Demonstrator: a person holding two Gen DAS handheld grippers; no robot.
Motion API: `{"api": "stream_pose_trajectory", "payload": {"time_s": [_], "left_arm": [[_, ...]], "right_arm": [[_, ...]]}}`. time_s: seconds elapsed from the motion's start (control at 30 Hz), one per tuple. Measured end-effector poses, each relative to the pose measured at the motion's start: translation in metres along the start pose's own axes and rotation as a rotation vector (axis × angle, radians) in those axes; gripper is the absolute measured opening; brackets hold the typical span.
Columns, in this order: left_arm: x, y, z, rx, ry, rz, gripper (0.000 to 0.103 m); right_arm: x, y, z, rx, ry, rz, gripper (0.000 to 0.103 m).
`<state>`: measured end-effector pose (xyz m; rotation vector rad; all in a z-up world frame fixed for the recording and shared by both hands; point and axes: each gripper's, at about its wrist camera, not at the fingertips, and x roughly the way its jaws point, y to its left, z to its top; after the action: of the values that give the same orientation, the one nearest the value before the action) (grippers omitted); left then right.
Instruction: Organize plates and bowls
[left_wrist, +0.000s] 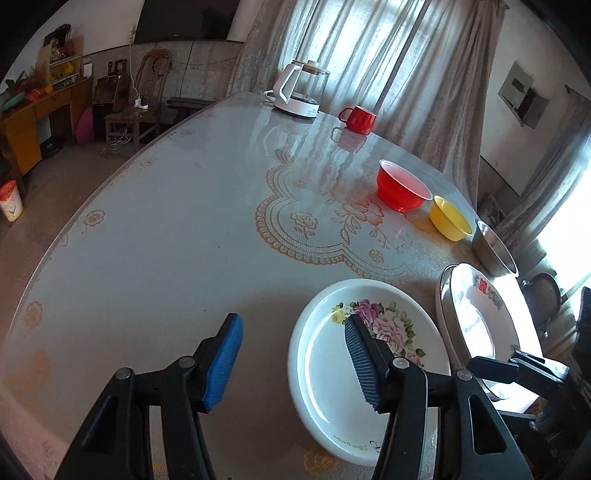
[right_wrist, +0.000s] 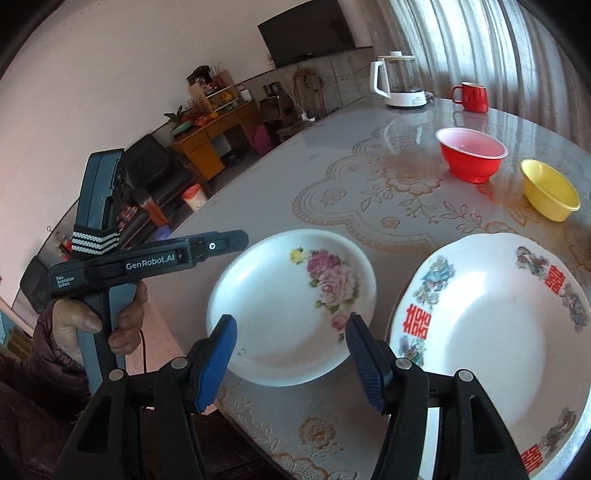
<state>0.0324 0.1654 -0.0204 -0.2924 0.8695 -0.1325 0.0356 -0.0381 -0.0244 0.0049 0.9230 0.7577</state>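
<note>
A white plate with pink roses lies on the table near its front edge. To its right lies a larger plate with red characters, which seems to rest on a metal-rimmed dish. My left gripper hovers open over the rose plate's left rim, its right finger above the flower pattern. My right gripper is open above the near rim of the same plate, and neither touches it. A hand holds the left gripper at the left of the right wrist view. Behind the plates stand a red bowl, a yellow bowl and a steel bowl.
The round table has a glossy cover with a gold lace pattern. A white kettle and a red mug stand at its far side by the curtains. Beyond the table's left edge are a chair and a wooden desk.
</note>
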Motion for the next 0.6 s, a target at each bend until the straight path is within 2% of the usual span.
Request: {"api": "stream_pose_trajectory", "payload": {"time_s": [0.2, 0.43, 0.6], "left_arm": [[0.007, -0.004, -0.003, 0.028, 0.013, -0.019, 0.058], [0.021, -0.014, -0.005, 0.070, 0.045, -0.031, 0.058], [0.030, -0.017, -0.009, 0.082, 0.074, -0.050, 0.049]], "right_arm": [[0.008, -0.005, -0.011, 0.042, 0.071, 0.035, 0.062], [0.024, -0.003, -0.018, 0.028, 0.136, -0.022, 0.062], [0.029, -0.001, -0.013, 0.015, 0.147, -0.048, 0.069]]}}
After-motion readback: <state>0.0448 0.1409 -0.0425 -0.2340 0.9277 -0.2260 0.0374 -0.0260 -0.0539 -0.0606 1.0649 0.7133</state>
